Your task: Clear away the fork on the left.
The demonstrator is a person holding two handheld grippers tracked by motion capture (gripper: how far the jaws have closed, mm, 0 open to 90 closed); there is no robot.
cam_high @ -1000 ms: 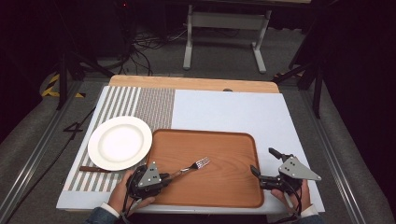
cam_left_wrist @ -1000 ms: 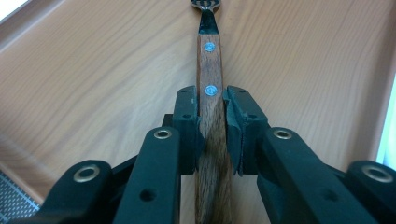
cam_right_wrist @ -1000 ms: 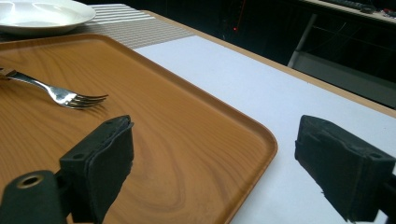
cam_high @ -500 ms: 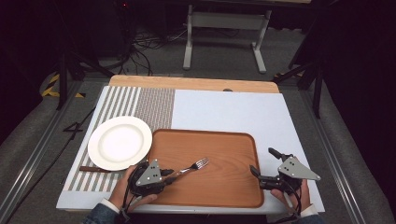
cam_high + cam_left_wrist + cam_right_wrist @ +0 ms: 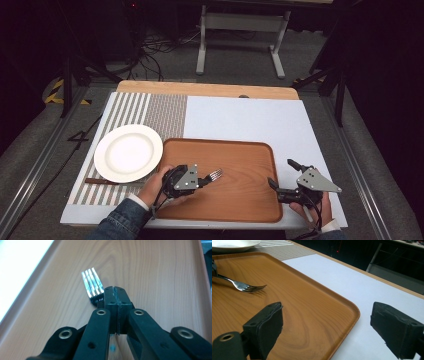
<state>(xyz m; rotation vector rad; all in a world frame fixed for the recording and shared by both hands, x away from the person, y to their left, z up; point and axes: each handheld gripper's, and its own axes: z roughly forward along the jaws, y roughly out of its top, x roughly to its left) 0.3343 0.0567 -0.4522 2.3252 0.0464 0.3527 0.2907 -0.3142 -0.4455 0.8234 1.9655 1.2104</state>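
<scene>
- High view: the left gripper (image 5: 199, 181) holds a fork (image 5: 215, 175) by its handle over the near left part of the tray (image 5: 250, 160); a plate (image 5: 128, 152) sits left of the tray. The right gripper (image 5: 281, 176) is at the tray's near right corner, jaws wide.
- Left gripper view: jaws pressed together on the fork (image 5: 92, 285), tines pointing away over the tray (image 5: 155, 277).
- Right gripper view: jaws spread wide and holding nothing, straddling the tray's (image 5: 317, 315) edge; fork (image 5: 243, 285) at far left.
</scene>
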